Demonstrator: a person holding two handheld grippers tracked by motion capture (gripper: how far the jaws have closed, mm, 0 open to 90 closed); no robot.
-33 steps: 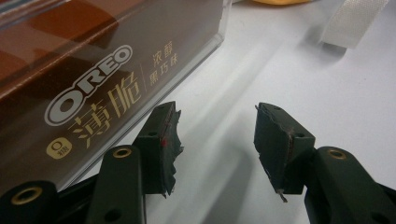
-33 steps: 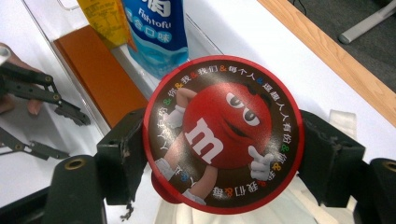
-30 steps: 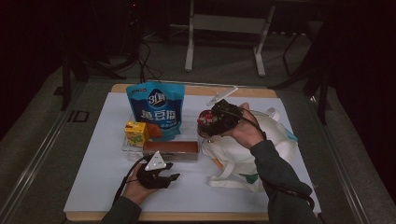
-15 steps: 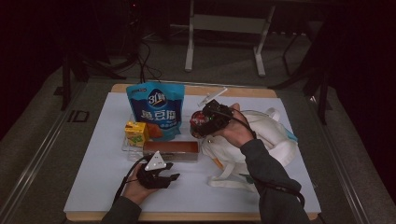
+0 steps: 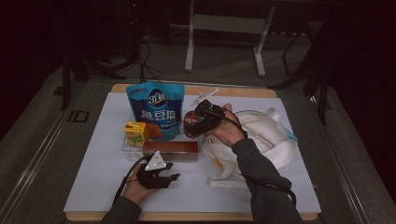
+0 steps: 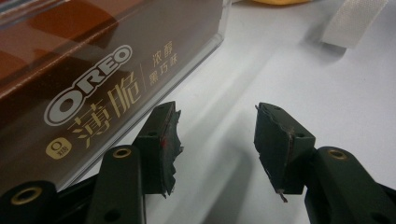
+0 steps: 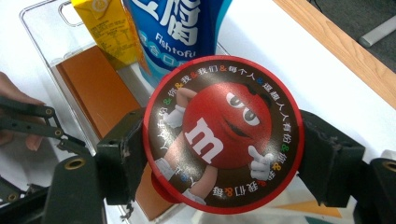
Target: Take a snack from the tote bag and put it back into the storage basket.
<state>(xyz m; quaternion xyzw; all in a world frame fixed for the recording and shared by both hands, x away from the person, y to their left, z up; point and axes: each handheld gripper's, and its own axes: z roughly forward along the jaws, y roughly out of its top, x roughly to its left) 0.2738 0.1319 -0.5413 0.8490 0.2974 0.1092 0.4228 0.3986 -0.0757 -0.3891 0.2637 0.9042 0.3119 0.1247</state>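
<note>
Right gripper (image 7: 224,154) clamps a round M&M's tub (image 7: 224,135) by its sides, lid toward its camera, lifted above the clear tray (image 5: 133,148), prob. for carrying. Left gripper (image 6: 215,140) rests on the white table cover (image 5: 93,158), 2 jaws apart, empty, beside the Oreo box (image 6: 84,88). Tub body is hidden behind the lid; Oreo box is cut off at frame edge.

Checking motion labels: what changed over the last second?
The right hand-held gripper, shut on the round M&M's tub, carried it left from above the white bag toward the blue pouch. Unchanged: left hand-held gripper open by the Oreo box, juice carton.
</note>
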